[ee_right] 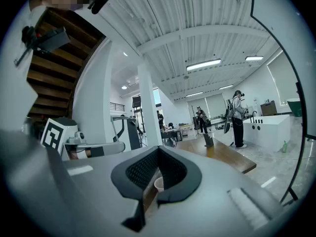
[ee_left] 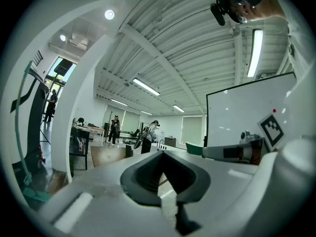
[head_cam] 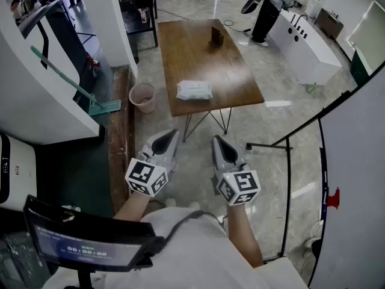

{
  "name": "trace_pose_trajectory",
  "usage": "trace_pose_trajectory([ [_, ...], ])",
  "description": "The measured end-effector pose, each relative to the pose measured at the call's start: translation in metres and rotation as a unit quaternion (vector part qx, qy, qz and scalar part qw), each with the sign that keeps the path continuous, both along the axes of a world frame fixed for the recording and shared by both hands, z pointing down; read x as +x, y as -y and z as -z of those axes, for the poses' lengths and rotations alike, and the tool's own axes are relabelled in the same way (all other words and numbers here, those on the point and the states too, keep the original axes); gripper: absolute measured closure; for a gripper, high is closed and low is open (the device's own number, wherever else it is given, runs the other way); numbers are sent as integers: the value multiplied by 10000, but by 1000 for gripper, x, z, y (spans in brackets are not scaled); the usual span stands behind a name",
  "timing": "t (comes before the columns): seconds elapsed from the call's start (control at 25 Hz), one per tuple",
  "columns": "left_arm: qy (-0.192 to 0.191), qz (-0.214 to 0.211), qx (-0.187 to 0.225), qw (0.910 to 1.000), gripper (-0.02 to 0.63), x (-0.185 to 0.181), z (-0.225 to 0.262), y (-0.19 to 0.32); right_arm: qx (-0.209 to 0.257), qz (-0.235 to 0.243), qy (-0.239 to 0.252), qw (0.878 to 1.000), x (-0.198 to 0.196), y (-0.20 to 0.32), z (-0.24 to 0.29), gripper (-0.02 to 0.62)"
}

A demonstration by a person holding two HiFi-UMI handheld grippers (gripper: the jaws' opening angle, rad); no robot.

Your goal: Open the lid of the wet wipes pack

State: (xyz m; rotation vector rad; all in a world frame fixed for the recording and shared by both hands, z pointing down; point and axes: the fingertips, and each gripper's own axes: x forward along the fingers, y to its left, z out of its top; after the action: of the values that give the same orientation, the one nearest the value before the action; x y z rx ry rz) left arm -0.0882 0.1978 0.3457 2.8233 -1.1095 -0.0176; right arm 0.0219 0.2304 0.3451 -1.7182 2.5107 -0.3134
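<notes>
- Wet wipes pack (head_cam: 194,90) lies flat on the near end of the wooden table (head_cam: 240,83), with its lid down as far as we can tell. It sits at twelve o'clock from our two grippers and well apart from both.
- We hold the left gripper (head_cam: 172,135) over the floor short of the table. Its jaws are pressed together with nothing between them, which its own view (ee_left: 160,154) shows plainly.
- Our right gripper (head_cam: 216,140) is at three o'clock of the left one, near it but not touching. Its jaws are likewise closed on nothing (ee_right: 158,149).
- A pink bucket (head_cam: 142,96) stands on the floor at nine o'clock of the pack, just beside the table's edge.
- A small dark object (head_cam: 216,36) stands at the table's far end, at one o'clock of the pack.
- A person (head_cam: 266,14) stands beyond the table at two o'clock, beside a white counter (head_cam: 307,47).
</notes>
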Motion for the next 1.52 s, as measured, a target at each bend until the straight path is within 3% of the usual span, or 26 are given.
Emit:
trace_pose_trajectory([
  [0.24, 83, -67, 2, 9999, 600, 15, 2, -1, -28, -7, -20, 10000, 15, -1, 1, 588],
  [0.56, 69, 169, -125, 9998, 600, 17, 3, 3, -95, 177, 82, 9998, 24, 1, 2, 588],
  [1.08, 514, 484, -82, 9975, 598, 28, -18, -13, -133, 561, 310, 9979, 48, -6, -20, 588],
  [1.52, 404, 674, -152, 9968, 600, 21, -21, -11, -134, 637, 306, 9974, 61, -3, -26, 588],
])
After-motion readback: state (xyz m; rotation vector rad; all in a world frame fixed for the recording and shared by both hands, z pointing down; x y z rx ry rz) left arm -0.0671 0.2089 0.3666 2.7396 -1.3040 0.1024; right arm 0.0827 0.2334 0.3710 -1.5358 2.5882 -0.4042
